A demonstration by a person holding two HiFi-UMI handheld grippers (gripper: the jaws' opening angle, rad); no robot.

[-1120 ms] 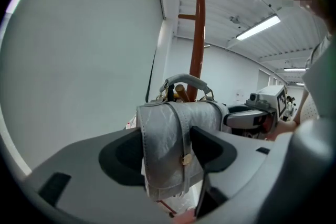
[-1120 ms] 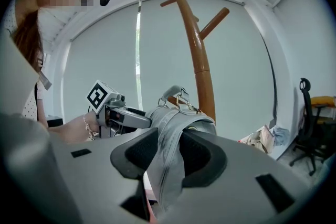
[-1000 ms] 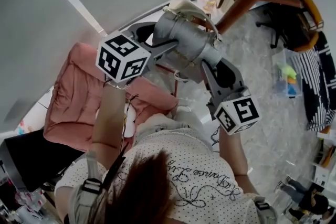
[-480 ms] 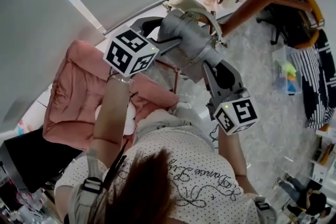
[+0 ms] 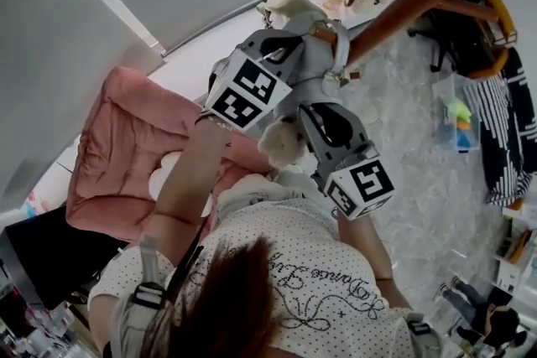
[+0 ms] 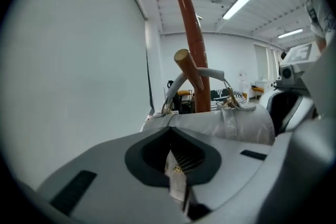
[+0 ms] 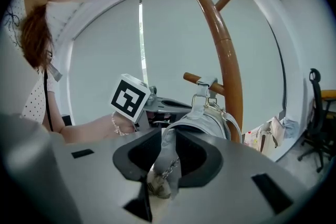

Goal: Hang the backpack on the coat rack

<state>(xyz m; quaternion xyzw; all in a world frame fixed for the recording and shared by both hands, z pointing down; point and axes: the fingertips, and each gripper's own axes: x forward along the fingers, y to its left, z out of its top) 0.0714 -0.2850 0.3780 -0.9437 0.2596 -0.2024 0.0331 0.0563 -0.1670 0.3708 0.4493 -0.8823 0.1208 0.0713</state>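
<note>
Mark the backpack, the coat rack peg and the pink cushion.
backpack [image 7: 202, 119]: right gripper view, grey body.
coat rack peg [image 6: 189, 68]: left gripper view, near its tip.
pink cushion [image 5: 109, 155]: head view, its middle.

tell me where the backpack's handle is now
In the right gripper view, the backpack's handle sits over the coat rack's lower peg, just left of the pole.

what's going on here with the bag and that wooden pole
A person is hanging a grey backpack on a wooden coat rack, with a gripper in each hand. The left gripper is shut on a thin bit of the bag's fabric. The right gripper has bag fabric and a small chain between its jaws, which have just been closing. The bag's top loop already sits over a peg.
</note>
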